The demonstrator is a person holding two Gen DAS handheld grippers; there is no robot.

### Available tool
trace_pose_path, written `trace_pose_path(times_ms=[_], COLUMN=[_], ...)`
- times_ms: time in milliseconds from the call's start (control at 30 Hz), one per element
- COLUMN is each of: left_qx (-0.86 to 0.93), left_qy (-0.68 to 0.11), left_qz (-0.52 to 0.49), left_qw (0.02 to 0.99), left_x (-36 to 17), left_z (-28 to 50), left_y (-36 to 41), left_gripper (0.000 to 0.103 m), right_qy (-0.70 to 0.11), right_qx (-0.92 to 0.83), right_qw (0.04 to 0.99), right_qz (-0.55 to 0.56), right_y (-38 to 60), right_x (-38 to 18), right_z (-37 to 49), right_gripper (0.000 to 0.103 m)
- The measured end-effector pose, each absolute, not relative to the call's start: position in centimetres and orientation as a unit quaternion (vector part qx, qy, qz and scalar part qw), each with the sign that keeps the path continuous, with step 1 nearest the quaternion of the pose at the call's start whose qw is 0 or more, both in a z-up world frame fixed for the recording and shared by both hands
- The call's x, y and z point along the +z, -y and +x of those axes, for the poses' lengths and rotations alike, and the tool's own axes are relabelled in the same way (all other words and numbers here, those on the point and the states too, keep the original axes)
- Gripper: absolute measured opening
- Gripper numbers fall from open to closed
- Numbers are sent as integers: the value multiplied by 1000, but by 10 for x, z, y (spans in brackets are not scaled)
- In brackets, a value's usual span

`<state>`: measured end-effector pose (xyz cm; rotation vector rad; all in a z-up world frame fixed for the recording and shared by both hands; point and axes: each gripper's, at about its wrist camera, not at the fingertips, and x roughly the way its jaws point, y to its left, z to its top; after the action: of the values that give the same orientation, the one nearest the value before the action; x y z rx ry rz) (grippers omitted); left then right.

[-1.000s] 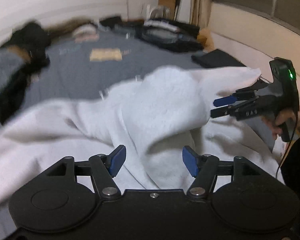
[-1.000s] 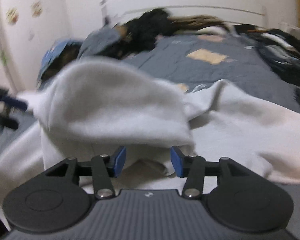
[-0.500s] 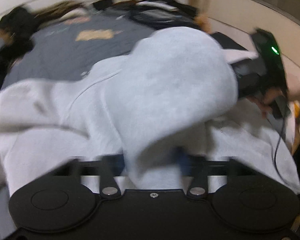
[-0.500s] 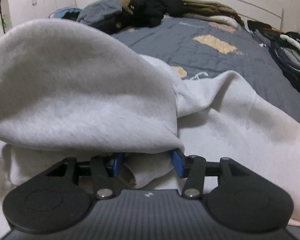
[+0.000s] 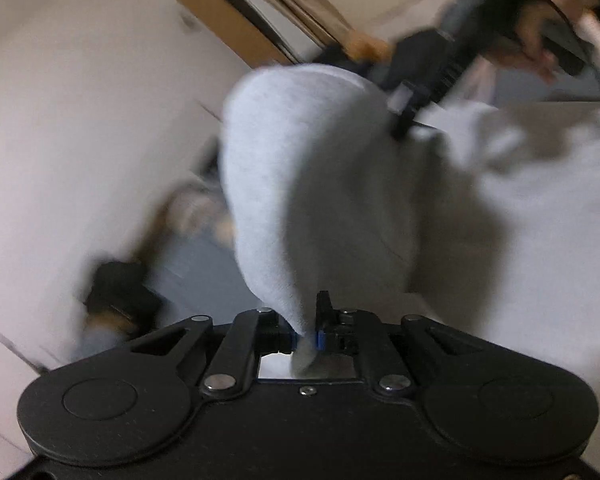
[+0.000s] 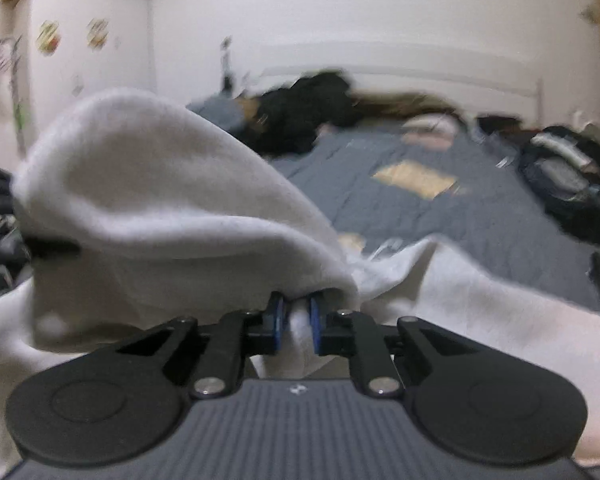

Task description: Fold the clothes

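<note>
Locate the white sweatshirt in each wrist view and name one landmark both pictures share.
Left wrist: the white sweatshirt rises up the centre from the left claw, which is shut on it, and spreads to the right edge.
Right wrist: the white sweatshirt arches over the left and centre, pinched in the right claw, trailing to the lower right.
Shared landmark: the grey bedspread, a blurred patch in the left view.

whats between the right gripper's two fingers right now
A bunched fold of the white garment, pinched between the right hand-held gripper's blue pads; the right wrist view shows it.
</note>
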<state>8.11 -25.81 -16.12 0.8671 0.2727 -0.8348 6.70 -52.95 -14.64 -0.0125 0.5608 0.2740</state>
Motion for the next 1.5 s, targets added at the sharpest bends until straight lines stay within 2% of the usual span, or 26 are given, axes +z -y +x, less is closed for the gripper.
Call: trace_pose_path(times_ms=[100,133,167,233,267,300,433,500,567,667,767,967,1133,1233,1267,1300,1333,1367,1500], left_qx=[-421,-431,-440,-461,-470,-477,-476,-452,-425,-383,-341,-270,-278,-282,-283,-285,-286,-287,-292], left_qy=[-169,-183,-196,-223,-237,-250,-302,-325,-345,-378,-409,-462,-423,-399,-390,-382,-374,-366,-333], left_qz=[399,397,394,376,359,335,219,145,70,26,-1,-43,-29,-20,-18,-15,-12,-9,2], left_qw=[797,790,783,772,771,774,796,818,834,843,846,844,862,873,876,879,882,885,897], left_x=[-171,-175,-178,-173,-167,-158,-127,-113,-99,-107,-121,-154,-151,-149,-148,-147,-147,-146,-143], left_z=[61,54,47,41,43,47,79,107,135,176,217,283,288,292,293,294,295,296,301], left_y=[255,254,253,248,244,239,216,202,188,191,200,213,213,213,213,213,213,213,213], left_gripper=[20,27,40,59,64,64,64,64,64,64,64,64,62,47,36,32,25,20,17], right_qy=[-346,-363,-376,-399,-409,-421,-390,-352,-314,-312,-348,-411,-446,-442,-437,-429,-423,-409,-334], right_qx=[160,168,172,185,192,197,178,156,130,89,69,45,41,52,58,50,42,47,61], right_qw=[924,916,910,898,892,885,897,908,916,911,901,880,865,858,855,859,864,868,887], right_qz=[-30,-40,-34,-7,1,7,105,163,213,255,248,235,229,256,273,274,270,278,314], right_y=[528,527,531,539,541,543,569,588,606,627,630,623,615,610,609,607,606,607,613], right_x=[-155,-159,-161,-163,-164,-165,-152,-139,-131,-133,-143,-178,-200,-208,-209,-208,-207,-203,-179], right_z=[54,48,41,31,26,22,14,16,28,72,126,195,225,231,231,231,233,232,227], right_gripper=[11,11,9,3,3,3,8,21,44,46,47,47,47,45,35,23,7,5,5])
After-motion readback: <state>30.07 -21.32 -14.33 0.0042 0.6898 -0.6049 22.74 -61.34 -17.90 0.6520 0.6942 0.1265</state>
